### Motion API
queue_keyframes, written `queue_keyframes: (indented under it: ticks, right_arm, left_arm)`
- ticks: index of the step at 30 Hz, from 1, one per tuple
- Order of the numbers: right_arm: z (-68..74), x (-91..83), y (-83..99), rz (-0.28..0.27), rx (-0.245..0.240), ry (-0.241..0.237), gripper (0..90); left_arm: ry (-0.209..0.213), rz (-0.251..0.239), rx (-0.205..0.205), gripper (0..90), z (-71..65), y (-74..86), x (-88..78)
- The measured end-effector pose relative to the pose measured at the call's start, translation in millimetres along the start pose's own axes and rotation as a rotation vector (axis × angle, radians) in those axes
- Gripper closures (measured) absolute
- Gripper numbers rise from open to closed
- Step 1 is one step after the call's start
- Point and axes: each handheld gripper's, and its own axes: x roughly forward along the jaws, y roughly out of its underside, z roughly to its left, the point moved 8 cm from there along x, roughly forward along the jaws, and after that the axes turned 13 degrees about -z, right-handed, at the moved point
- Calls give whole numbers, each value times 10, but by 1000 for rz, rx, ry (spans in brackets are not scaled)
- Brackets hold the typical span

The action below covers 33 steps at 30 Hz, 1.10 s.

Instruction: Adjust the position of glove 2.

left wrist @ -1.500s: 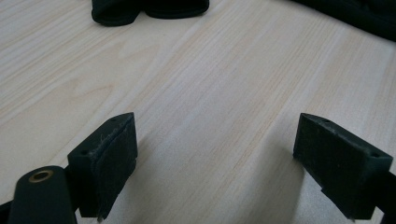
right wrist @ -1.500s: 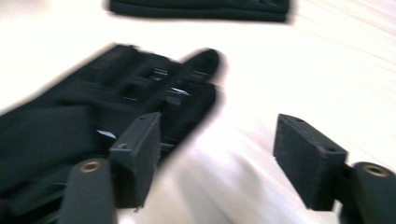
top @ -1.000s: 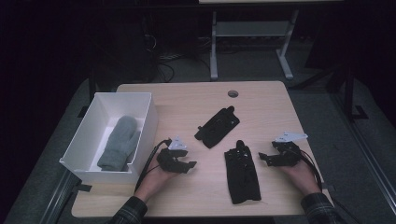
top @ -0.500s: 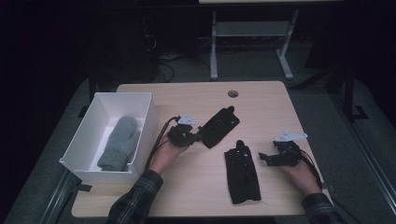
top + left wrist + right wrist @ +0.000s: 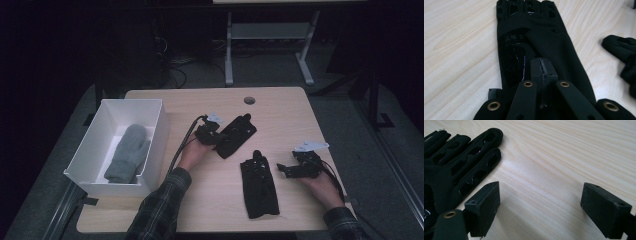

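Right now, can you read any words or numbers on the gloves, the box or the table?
None can be read.
Farther black glove: faint pale marks on its shiny patch, too blurred to read.
Nearer black glove: no lettering visible.
White box and grey mitten: plain, no label.
Table: bare wood, no text.

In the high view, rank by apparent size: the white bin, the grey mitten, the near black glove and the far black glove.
1. white bin
2. near black glove
3. grey mitten, close to the near glove, so that order is unsure
4. far black glove, partly covered by the left gripper
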Motion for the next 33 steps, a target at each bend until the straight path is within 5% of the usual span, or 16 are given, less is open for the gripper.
queue_keyframes:
  ticks: [8, 33]
  right_arm:
    - [-1, -1, 1, 1, -2, 0, 160]
    - [-1, 1, 0, 3, -3, 3, 157]
  left_arm:
    - [14, 18, -21, 896, -47, 50, -42]
    - [107, 78, -42, 896, -647, 563, -835]
